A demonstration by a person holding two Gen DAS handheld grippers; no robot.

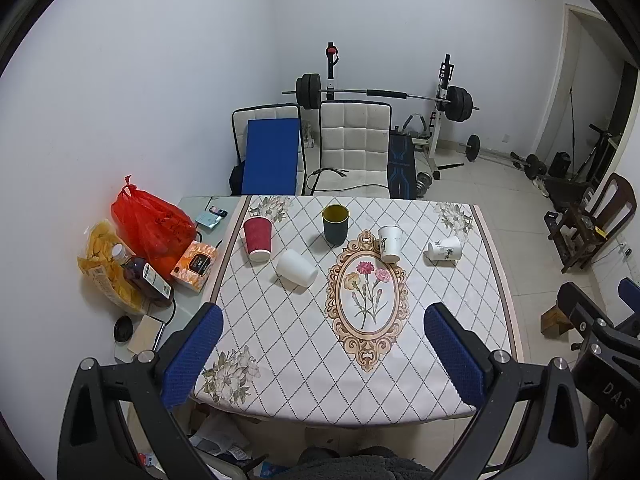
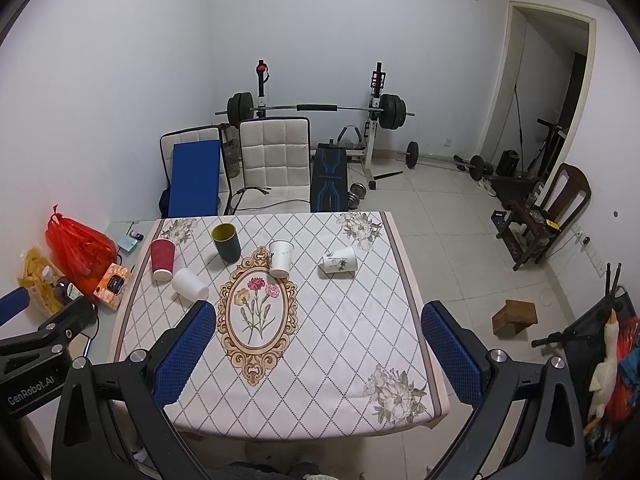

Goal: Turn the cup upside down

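Five cups (image 1: pixel 335 224) on patterned table (image 1: pixel 420 352)

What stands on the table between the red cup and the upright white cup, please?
The dark cup with the yellow inside stands upright between the red cup and the upright white cup, slightly farther back; both wrist views show it.

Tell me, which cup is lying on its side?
The white printed cup at far right. The red, dark green, plain white and other printed cups all stand on end.
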